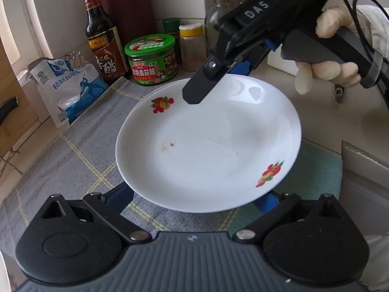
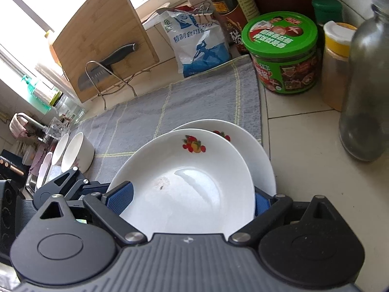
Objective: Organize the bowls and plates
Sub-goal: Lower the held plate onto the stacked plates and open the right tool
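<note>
Plate [image 1: 206, 146], white with 2 fruit prints on its rim, fills the middle of the left wrist view. It sits tilted over a second plate [image 2: 262, 160] of the same pattern, whose rim peeks out at 11 o'clock in that view and at 1 o'clock in the right wrist view. Both are over a grey checked cloth [image 1: 73, 150] on the counter.

The left gripper [image 1: 194, 198] reaches in at 6 o'clock. Its 2 blue pads are spread wide and mostly hidden under the plate's near rim, so I cannot tell whether they press on it.

The right gripper [image 1: 216, 82], held by a gloved hand [image 1: 335, 48], comes in from 1 o'clock. Its jaws stand wide apart and straddle the far rim, with 1 black finger above the plate and 1 blue-padded finger behind the edge, neither pinching.

Along the back of the counter from 10 to 12 o'clock stand a salt bag [image 1: 70, 90], a dark bottle [image 1: 102, 39], a green-lidded jar [image 1: 152, 58] and a yellow-capped spice jar [image 1: 192, 48].

In the right wrist view, 2 white bowls [image 2: 77, 153] sit at 9 o'clock by the cloth's edge. A wooden cutting board [image 2: 102, 36] and a knife [image 2: 109, 60] lean at 10 o'clock.
</note>
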`<state>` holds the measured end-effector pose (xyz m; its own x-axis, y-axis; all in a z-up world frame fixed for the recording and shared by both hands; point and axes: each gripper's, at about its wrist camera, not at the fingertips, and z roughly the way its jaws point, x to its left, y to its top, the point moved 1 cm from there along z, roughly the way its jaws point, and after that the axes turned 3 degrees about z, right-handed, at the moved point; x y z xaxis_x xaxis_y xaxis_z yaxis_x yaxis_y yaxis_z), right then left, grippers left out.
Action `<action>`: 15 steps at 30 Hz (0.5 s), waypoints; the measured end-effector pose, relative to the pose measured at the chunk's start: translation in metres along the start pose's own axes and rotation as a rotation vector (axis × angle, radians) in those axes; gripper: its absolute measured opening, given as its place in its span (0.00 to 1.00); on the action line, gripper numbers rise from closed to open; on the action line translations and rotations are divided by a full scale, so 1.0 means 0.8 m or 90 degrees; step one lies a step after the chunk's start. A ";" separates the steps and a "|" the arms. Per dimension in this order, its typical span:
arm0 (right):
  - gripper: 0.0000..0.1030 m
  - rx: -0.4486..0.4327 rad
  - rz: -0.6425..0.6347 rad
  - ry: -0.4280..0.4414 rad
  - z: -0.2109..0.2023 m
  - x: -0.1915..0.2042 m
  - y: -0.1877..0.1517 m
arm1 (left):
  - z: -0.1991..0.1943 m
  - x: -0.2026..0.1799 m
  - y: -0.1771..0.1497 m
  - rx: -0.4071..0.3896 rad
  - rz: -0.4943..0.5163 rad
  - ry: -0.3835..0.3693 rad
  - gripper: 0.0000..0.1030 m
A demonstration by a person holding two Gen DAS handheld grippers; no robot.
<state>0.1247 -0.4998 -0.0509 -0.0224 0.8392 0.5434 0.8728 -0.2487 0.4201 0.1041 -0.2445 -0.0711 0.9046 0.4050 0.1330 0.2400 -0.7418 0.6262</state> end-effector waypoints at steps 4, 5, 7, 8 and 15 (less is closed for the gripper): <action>0.97 -0.002 0.010 -0.001 -0.004 -0.003 -0.004 | 0.004 -0.001 0.002 0.002 0.008 -0.006 1.00; 0.97 -0.003 0.011 -0.002 -0.005 -0.003 -0.005 | 0.005 0.000 0.002 0.002 0.007 -0.008 1.00; 0.96 -0.006 0.015 -0.002 -0.008 -0.003 -0.007 | 0.006 0.002 0.003 0.003 0.004 -0.014 1.00; 0.96 -0.007 0.016 -0.003 -0.009 -0.003 -0.007 | 0.006 0.002 0.002 0.002 0.005 -0.014 1.00; 0.96 -0.017 0.017 -0.017 -0.019 -0.002 -0.010 | 0.004 0.002 0.004 -0.007 0.009 -0.019 1.00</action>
<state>0.1099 -0.5065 -0.0441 0.0136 0.8450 0.5346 0.8594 -0.2832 0.4256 0.1073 -0.2475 -0.0713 0.9179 0.3787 0.1185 0.2241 -0.7412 0.6327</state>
